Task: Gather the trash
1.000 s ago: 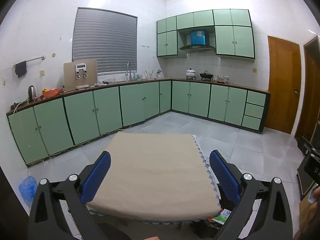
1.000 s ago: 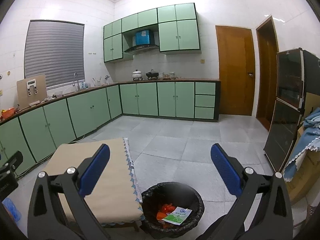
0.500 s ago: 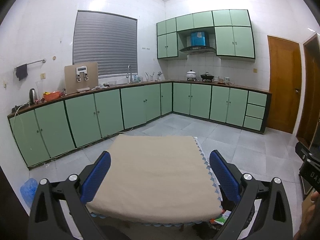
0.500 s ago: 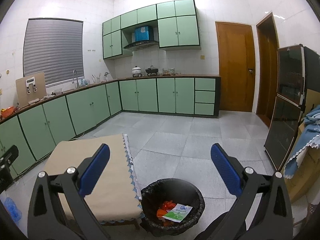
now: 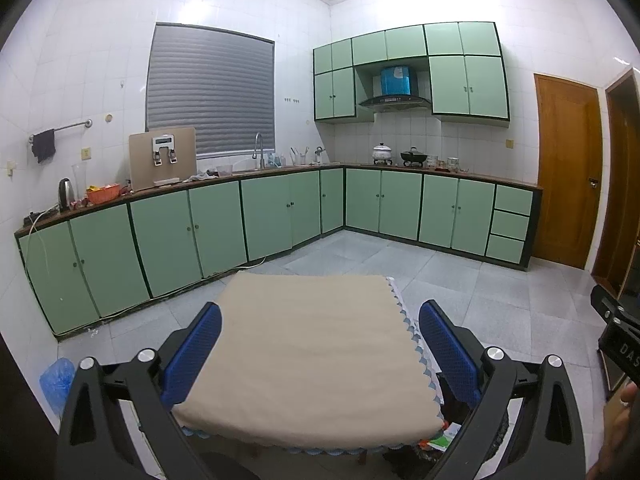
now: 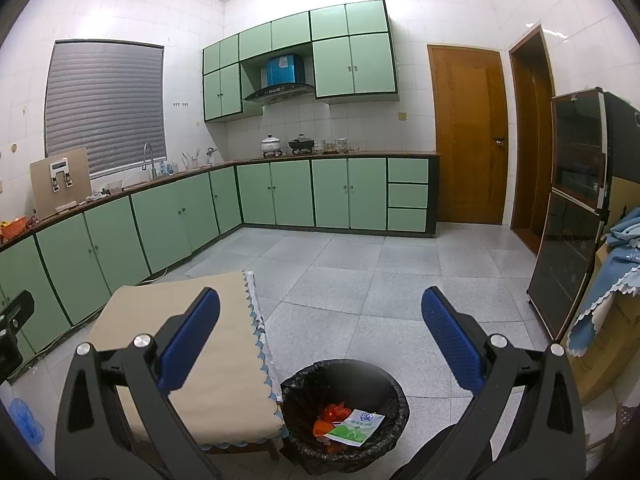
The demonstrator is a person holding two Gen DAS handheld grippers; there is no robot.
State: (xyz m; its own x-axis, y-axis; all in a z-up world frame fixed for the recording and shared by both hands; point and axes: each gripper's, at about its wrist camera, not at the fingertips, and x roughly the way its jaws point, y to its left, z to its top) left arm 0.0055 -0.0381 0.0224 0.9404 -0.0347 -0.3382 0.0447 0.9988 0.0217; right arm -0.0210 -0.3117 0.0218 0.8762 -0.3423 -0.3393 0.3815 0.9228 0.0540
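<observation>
A round bin lined with a black bag [image 6: 382,384] stands on the floor at the table's right side. Inside it lie red wrappers [image 6: 334,412] and a white-and-green carton [image 6: 356,428]. In the right wrist view my right gripper [image 6: 320,340] hangs open and empty above the bin. A small table under a beige cloth [image 5: 316,344] fills the left wrist view, and my left gripper [image 5: 320,348] hovers open over it, holding nothing. A corner of the bin [image 5: 424,452] and carton [image 5: 446,436] peeks out under the table's right edge there.
Green cabinets [image 5: 224,224] run along the left and back walls under a cluttered counter. A blue bag [image 5: 56,380] lies on the floor at left. A dark glass cabinet [image 6: 576,208], boxes and a blue cloth [image 6: 612,272] stand at right. Two wooden doors [image 6: 468,136] are behind.
Both views have tilted slightly downward and drawn back a little. Both grippers stay open and empty; the trash in the bin has not moved.
</observation>
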